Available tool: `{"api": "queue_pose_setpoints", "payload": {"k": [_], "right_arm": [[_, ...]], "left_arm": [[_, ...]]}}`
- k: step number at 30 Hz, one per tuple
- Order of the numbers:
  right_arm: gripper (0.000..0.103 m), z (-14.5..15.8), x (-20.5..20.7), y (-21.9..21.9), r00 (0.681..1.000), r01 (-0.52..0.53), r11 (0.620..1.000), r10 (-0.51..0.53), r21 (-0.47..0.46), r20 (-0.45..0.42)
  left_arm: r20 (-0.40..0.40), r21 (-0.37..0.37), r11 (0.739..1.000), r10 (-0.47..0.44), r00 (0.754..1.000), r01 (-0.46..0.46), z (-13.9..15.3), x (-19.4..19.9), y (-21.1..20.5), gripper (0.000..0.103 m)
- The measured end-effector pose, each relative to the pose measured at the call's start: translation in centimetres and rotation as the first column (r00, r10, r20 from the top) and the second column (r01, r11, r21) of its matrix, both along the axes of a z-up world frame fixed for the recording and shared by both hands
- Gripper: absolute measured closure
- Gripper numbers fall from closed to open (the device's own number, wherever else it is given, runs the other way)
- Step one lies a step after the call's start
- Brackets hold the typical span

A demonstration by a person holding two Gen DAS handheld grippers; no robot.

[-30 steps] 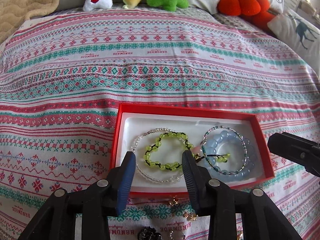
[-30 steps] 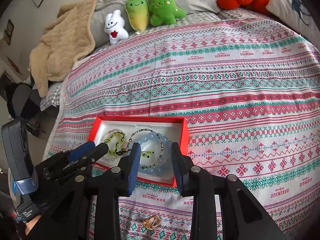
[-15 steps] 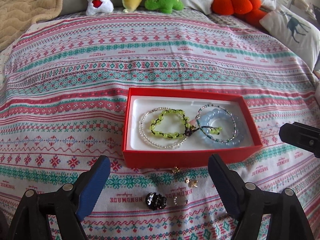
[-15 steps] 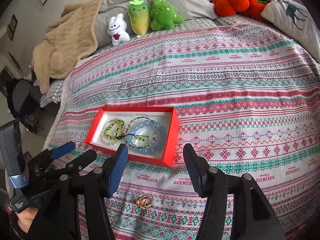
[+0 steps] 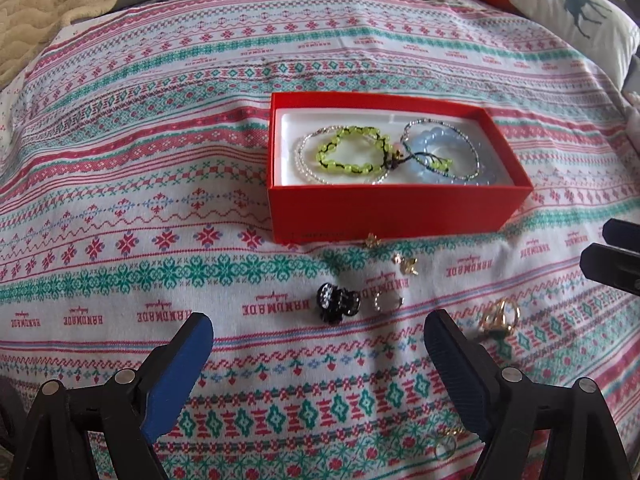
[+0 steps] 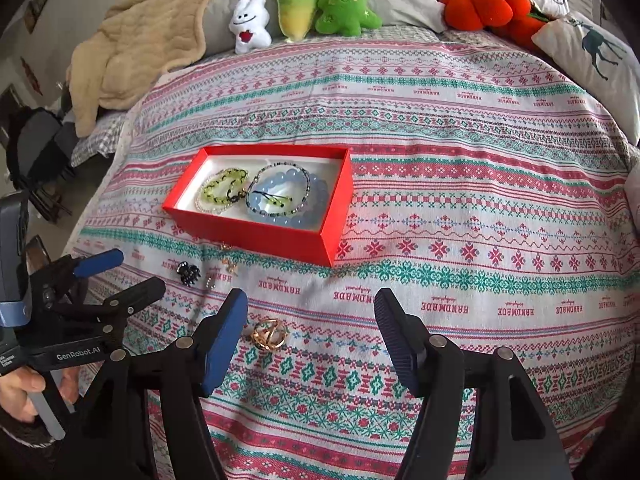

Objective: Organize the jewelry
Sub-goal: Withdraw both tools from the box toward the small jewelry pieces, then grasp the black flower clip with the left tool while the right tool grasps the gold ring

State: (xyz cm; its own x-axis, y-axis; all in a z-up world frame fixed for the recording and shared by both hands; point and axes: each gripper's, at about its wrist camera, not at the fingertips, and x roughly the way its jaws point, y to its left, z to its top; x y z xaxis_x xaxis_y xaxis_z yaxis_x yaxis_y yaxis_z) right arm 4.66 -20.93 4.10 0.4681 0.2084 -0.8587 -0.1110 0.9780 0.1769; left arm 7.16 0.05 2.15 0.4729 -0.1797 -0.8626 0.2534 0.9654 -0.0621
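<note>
A red box (image 5: 400,212) (image 6: 264,236) lies on the patterned bedspread. It holds a green bead bracelet (image 5: 352,152), a clear bead bracelet (image 5: 308,168) and a blue bead bracelet (image 5: 444,152). In front of the box lie a black hair claw (image 5: 337,302) (image 6: 188,273), small gold earrings (image 5: 406,264), a silver ring (image 5: 386,301) and a gold knot piece (image 5: 500,316) (image 6: 270,333). My left gripper (image 5: 318,340) is open and empty, just short of the claw. My right gripper (image 6: 310,320) is open and empty, with the gold piece beside its left finger.
Plush toys (image 6: 304,12) and an orange pumpkin cushion (image 6: 480,6) line the far edge of the bed. A beige blanket (image 6: 140,48) lies at the far left. A deer-print pillow (image 6: 600,52) sits at the right. A small gold item (image 5: 446,442) lies near my left gripper's right finger.
Both grippers have drawn back from the box and opened wide. The loose pieces in front of the box have come into view.
</note>
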Motion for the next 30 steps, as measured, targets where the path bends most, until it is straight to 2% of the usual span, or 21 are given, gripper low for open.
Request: {"api": "queue_pose_setpoints", "payload": {"k": [15,18,21,25,30], "right_arm": [[0.034,-4.0,-2.7,1.6,0.995,-0.066,0.993,0.058,-0.094,-0.079],[0.034,-5.1,-2.8,2.3,0.992,-0.08,0.991,0.069,-0.109,-0.102],[0.034,-6.6,-2.9,3.1,0.99,-0.095,0.985,0.078,-0.146,-0.116],[0.028,-7.6,-3.0,4.5,0.992,-0.122,0.966,0.115,-0.229,-0.042],[0.026,-8.1,-2.6,5.0,0.992,-0.118,0.967,0.124,-0.227,0.014]], "left_arm": [[-0.075,0.123,0.991,-0.047,0.996,0.056,-4.8,-2.7,1.6,0.013],[-0.058,0.111,0.992,-0.048,0.997,0.055,-5.4,-2.7,1.9,0.006],[-0.004,0.107,0.993,-0.055,0.998,0.056,-5.9,-2.8,2.1,0.001],[0.054,0.101,0.992,-0.081,0.995,0.075,-6.1,-2.7,1.8,0.001],[0.065,0.093,0.992,-0.087,0.994,0.081,-6.2,-1.6,1.7,0.001]]}}
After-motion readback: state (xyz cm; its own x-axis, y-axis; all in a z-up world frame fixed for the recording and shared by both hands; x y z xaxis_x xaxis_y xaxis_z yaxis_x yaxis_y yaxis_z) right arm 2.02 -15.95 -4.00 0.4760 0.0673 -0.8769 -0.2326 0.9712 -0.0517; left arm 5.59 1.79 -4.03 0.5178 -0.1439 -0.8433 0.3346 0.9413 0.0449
